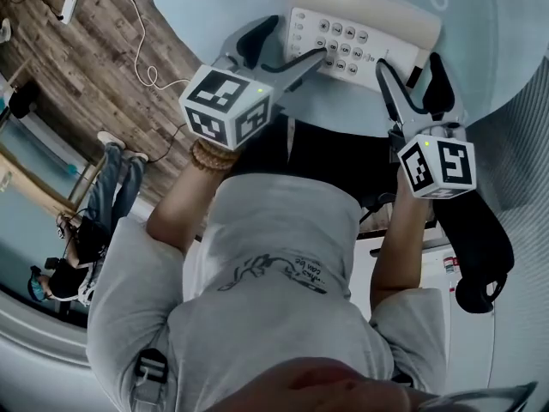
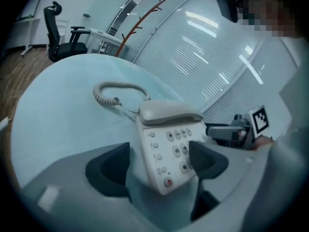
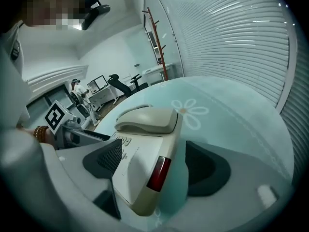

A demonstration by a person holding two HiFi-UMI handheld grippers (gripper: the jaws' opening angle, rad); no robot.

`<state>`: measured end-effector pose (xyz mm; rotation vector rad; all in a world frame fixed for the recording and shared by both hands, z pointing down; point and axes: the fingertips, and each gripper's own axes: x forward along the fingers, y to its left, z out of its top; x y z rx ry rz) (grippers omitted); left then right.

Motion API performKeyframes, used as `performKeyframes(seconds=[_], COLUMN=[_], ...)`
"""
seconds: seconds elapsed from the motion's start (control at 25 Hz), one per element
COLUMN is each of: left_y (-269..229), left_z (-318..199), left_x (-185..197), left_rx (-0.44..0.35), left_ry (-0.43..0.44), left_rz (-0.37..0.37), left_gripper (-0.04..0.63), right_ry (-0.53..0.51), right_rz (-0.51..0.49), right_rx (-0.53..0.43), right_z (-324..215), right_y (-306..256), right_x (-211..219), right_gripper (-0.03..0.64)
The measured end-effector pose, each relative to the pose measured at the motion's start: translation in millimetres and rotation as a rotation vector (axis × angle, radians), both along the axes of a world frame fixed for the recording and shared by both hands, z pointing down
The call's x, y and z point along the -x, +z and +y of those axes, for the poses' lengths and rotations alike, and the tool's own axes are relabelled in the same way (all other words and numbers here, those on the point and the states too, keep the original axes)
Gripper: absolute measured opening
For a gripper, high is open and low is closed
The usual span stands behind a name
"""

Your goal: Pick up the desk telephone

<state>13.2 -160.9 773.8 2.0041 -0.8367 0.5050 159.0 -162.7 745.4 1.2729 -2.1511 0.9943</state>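
Note:
A cream desk telephone [image 1: 356, 45] stands on the round pale-blue table [image 1: 214, 7], its handset [image 1: 364, 7] resting in the cradle. My left gripper [image 1: 283, 48] is open around the phone's left front corner; in the left gripper view the phone [image 2: 166, 146] lies between the dark pads [image 2: 113, 168], one pad over the keypad, neither pressing. My right gripper [image 1: 416, 80] is open at the phone's right front corner. In the right gripper view the phone [image 3: 145, 163], with a red panel [image 3: 158, 173] on its side, sits between the pads with a gap on the right.
The coiled cord [image 2: 113, 93] trails behind the phone. A flower print [image 3: 190, 110] marks the tabletop. An office chair [image 2: 60, 30] and a coat stand [image 2: 140, 21] stand beyond the table by slatted blinds. A power strip [image 1: 69, 7] lies on the wood floor; a person [image 1: 86, 247] sits nearby.

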Motion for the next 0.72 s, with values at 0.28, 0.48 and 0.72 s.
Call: performKeyframes(seconds=[0.28, 0.48, 0.72], left_y=[5, 8, -14], left_z=[-3, -4, -10], left_x=[-10, -9, -5], left_rx=[0.053, -0.010, -0.034], left_ry=[-0.014, -0.046, -0.039], left_rz=[0.045, -0.043, -0.074], left_gripper=[0.351, 0.285, 0.281], right_ry=[0.004, 0.038, 0.062], right_rz=[-0.085, -0.141, -0.127], right_rx=[0.040, 0.033, 0.040], right_z=[9, 9, 5], right_y=[23, 22, 0], right_x=[11, 12, 18], right_gripper=[0.365, 0.336, 0.319])
